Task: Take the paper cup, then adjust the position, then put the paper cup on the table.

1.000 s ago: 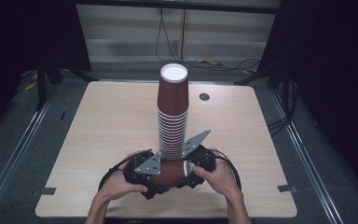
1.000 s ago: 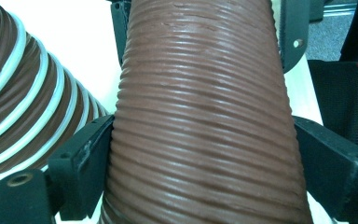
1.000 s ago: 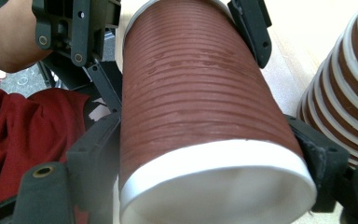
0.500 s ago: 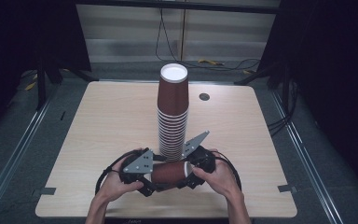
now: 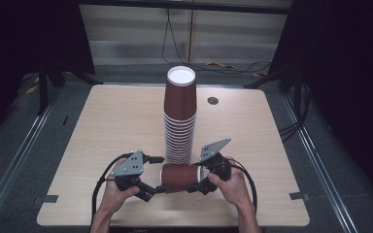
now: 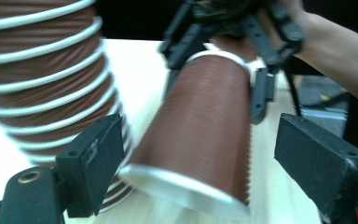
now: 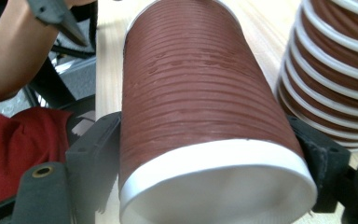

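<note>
The brown paper cup [image 5: 179, 177] lies on its side just above the desk [image 5: 102, 121], before the cup stack [image 5: 179, 121]. My right hand-held gripper [image 5: 205, 183] clamps its rim; my left hand-held gripper [image 5: 151, 190], released, jaws just reopening, straddles the other end. Next I judge: upend it onto the stack.

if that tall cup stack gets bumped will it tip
Probably. The stack is tall on a narrow base and already leans a little, so a nudge near the top could topple it. Paper cups look light, so it would likely slide or tip easily. The lying cup beside it could roll.
</note>
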